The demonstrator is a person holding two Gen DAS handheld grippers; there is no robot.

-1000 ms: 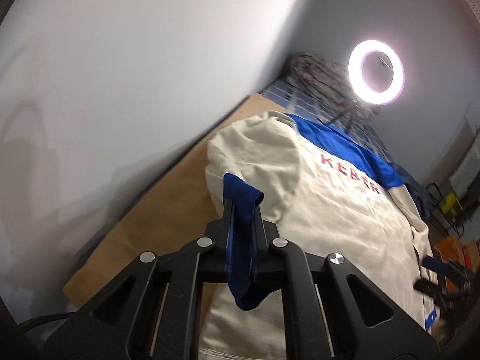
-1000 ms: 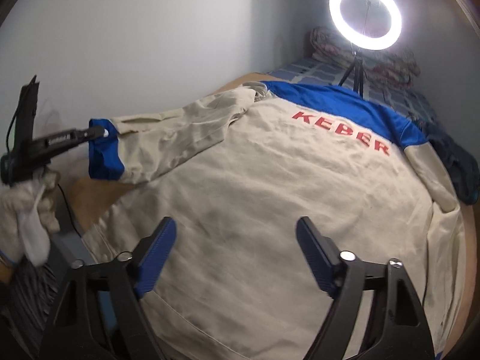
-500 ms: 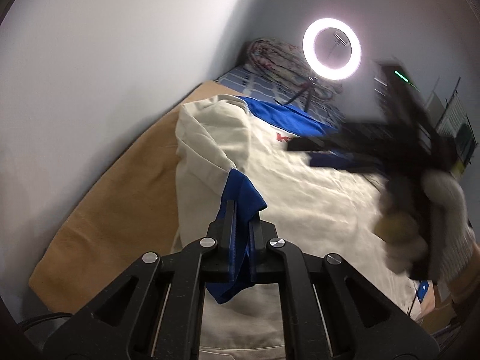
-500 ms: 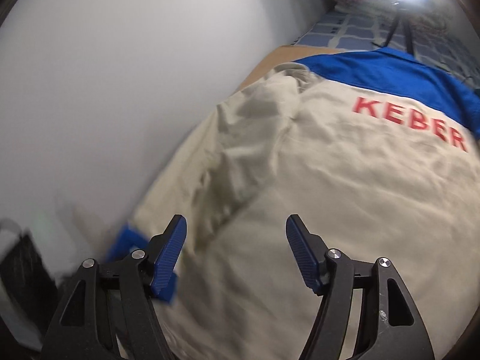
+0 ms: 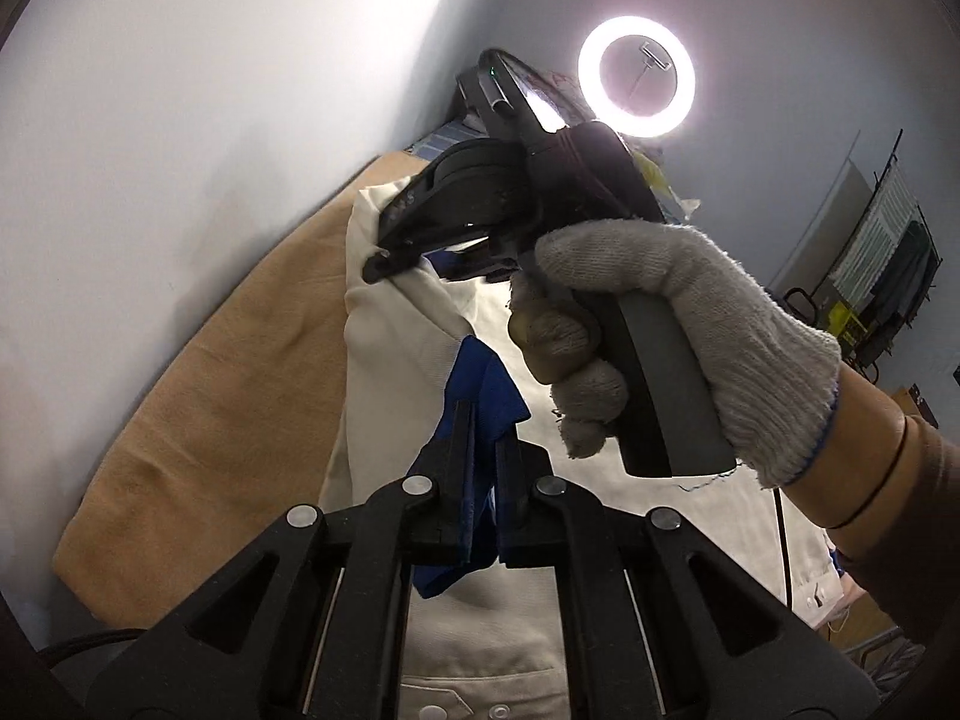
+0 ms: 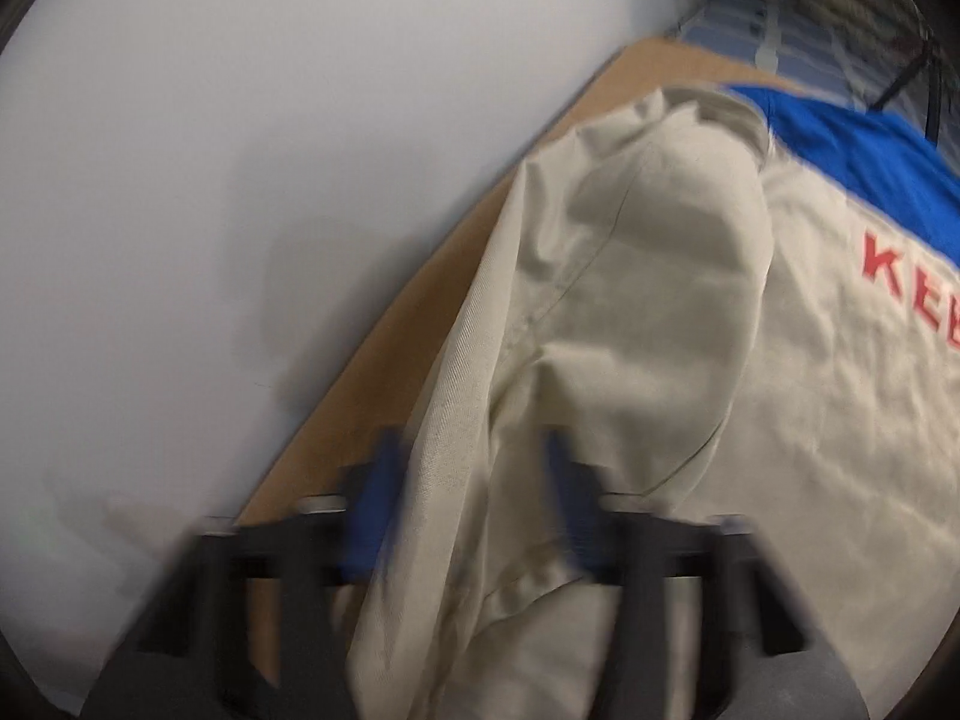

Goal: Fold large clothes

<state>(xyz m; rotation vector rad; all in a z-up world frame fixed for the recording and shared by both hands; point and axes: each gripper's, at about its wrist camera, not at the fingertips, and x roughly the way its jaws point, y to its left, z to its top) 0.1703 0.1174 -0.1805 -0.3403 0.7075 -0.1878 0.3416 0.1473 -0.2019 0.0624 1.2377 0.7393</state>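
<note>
A cream work jacket (image 6: 780,396) with a blue yoke and red letters lies back-up on a tan cloth-covered table (image 5: 198,396). My left gripper (image 5: 485,420) is shut on the jacket sleeve's blue cuff (image 5: 480,384) and holds it up over the jacket body. My right gripper (image 6: 474,462) is open, its blurred blue pads on either side of the cream sleeve (image 6: 600,360) near the shoulder. In the left wrist view the right gripper (image 5: 384,258) is held by a gloved hand, reaching down onto the sleeve fold.
A grey wall (image 5: 180,120) runs along the table's left edge. A lit ring light (image 5: 636,84) on a tripod stands beyond the table's far end, by a patterned bundle on checked bedding (image 6: 798,18). Racks and clutter (image 5: 870,276) stand at the right.
My right gripper swung left and forward over the jacket to the raised sleeve, its jaws now straddling it. My left gripper kept hold of the cuff and carried it in over the jacket.
</note>
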